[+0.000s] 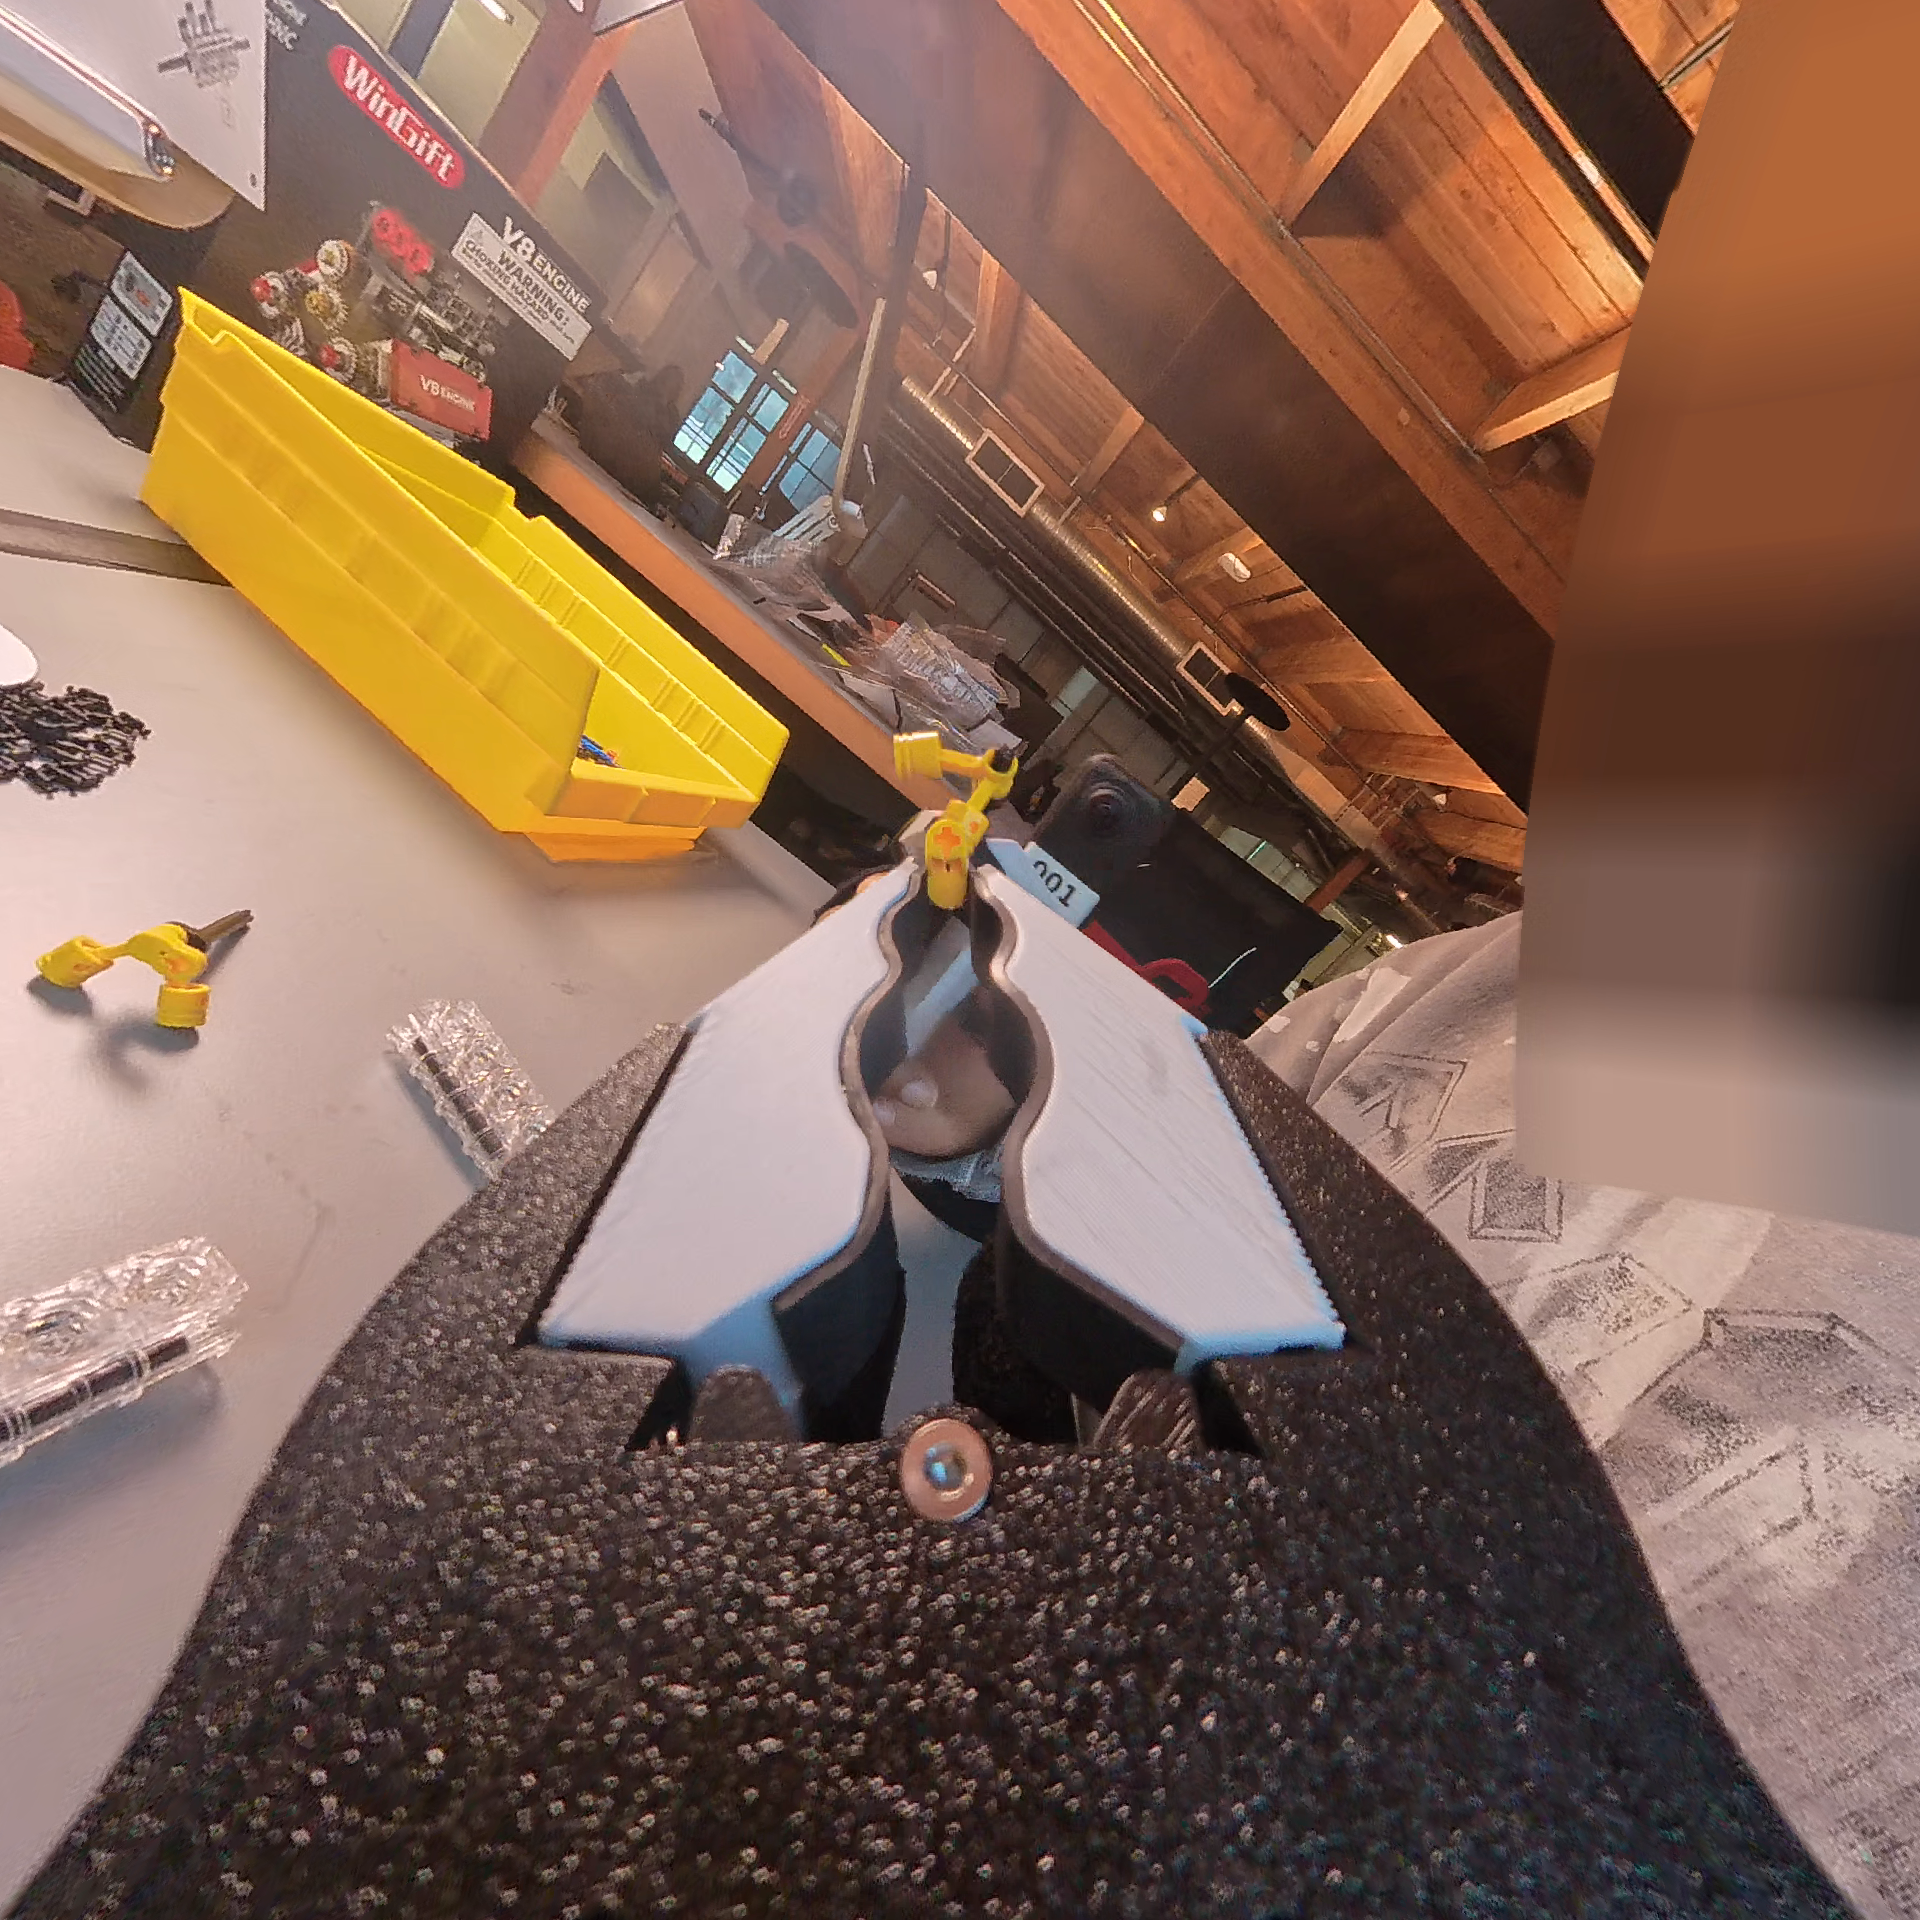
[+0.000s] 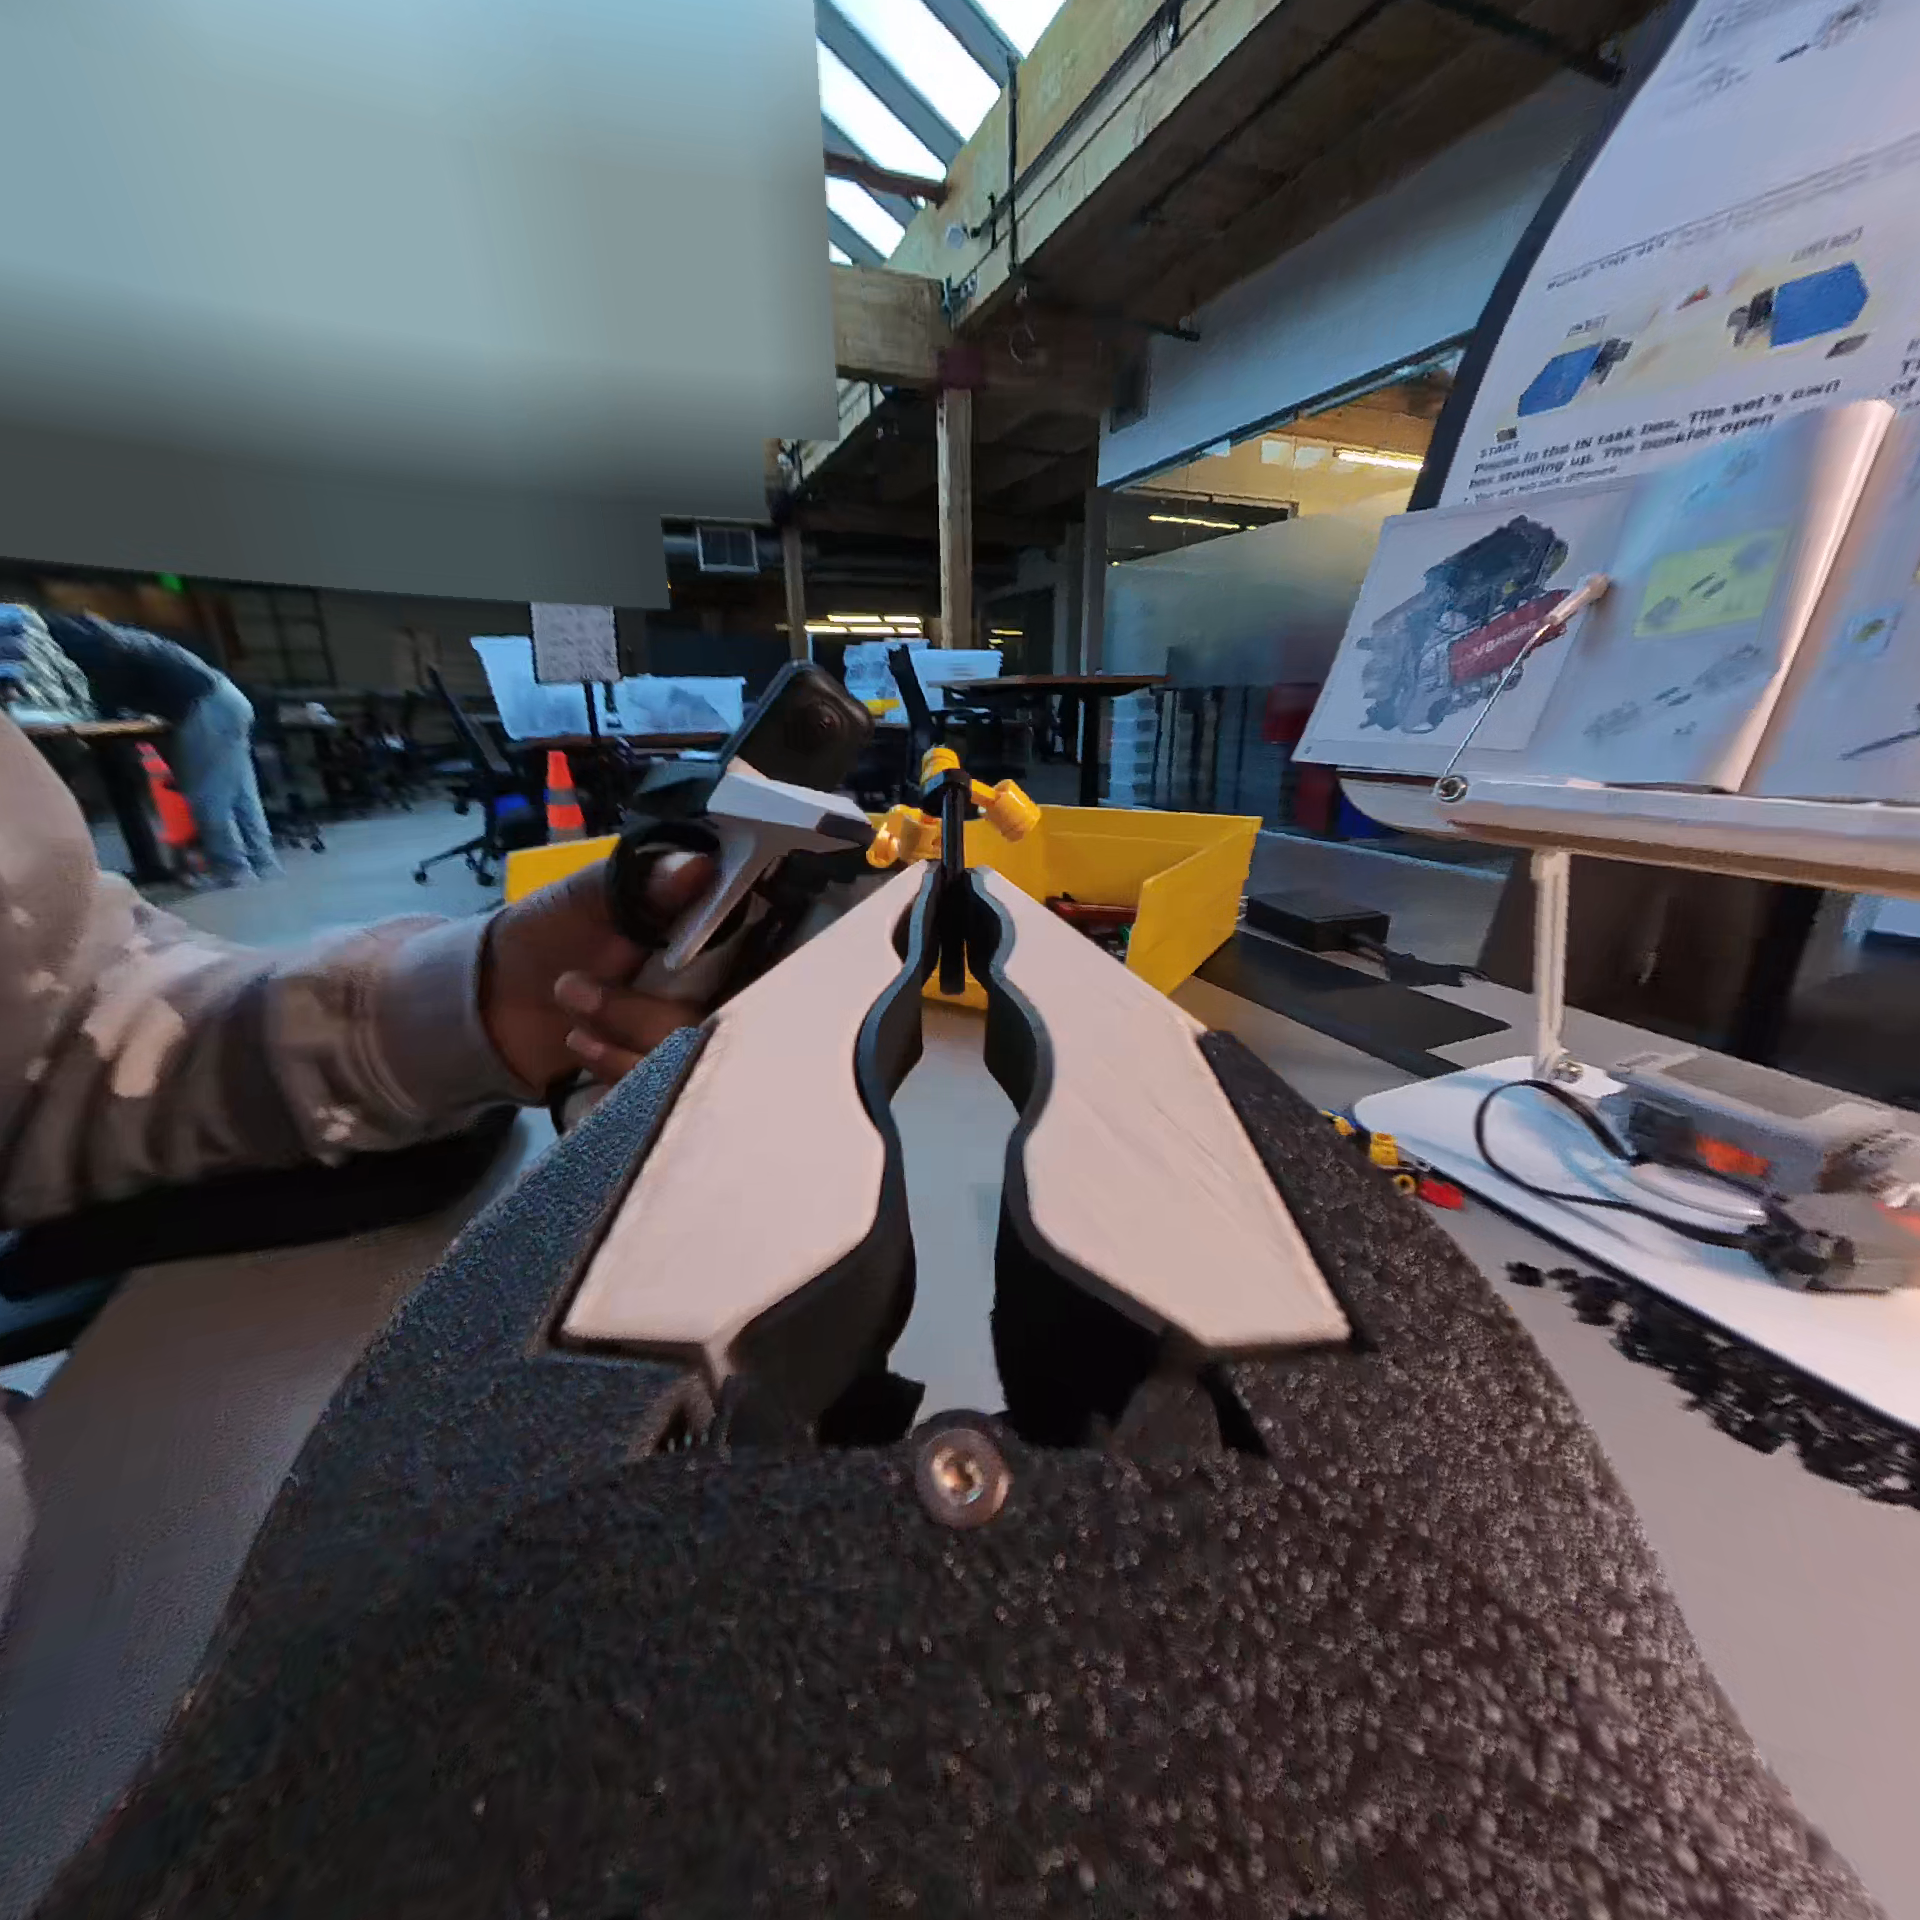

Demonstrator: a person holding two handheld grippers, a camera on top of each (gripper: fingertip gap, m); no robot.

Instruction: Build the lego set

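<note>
Warm indoor light, soft shadows, fisheye edges, blurred backgrounds

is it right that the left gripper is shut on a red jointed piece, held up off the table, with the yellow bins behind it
Not quite: the jointed piece is yellow, not red, as the left wrist view shows. The rest holds: the left gripper is shut on it, off the table, with the yellow bins behind.

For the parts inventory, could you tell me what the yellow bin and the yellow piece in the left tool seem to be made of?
Yellow bin: looks like moulded plastic, with an even semi-gloss colour and ribbed walls. Yellow piece in the left tool: probably hard glossy plastic, with crisp moulded holes.
</note>
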